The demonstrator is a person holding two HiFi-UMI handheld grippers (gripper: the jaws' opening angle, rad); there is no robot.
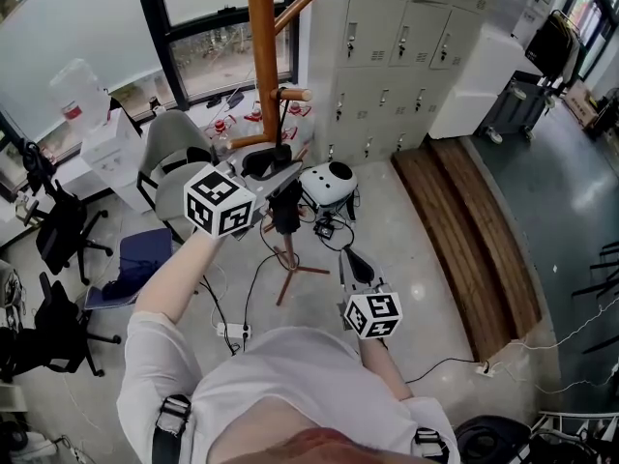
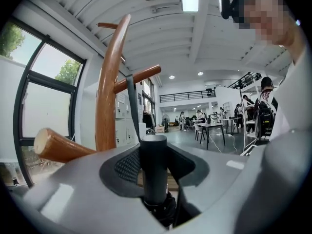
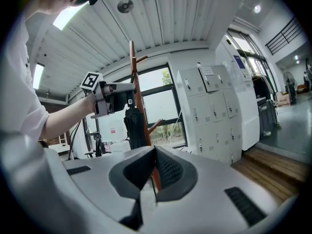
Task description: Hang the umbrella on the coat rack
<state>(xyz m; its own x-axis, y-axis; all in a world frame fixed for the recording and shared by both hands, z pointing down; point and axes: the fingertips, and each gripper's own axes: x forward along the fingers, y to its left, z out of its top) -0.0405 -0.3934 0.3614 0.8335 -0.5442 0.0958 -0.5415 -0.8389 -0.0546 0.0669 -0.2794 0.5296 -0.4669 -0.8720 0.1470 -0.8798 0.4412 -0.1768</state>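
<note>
The left gripper (image 1: pixel 278 176) is clamped on the handle (image 2: pixel 154 167) of the folded black umbrella (image 3: pixel 135 127), held just on the near side of the coat rack (image 1: pixel 261 46) pole. The right gripper (image 3: pixel 155 172) hangs lower to the right, jaws together on nothing. The step in hand looks like hooking: a dark strap (image 2: pixel 131 106) runs up from the handle to an angled peg (image 2: pixel 141 76). Next, the strap must bear on the peg before the jaws let go. Whether the loop sits over the peg is unclear; the head view cuts off the rack's top
</note>
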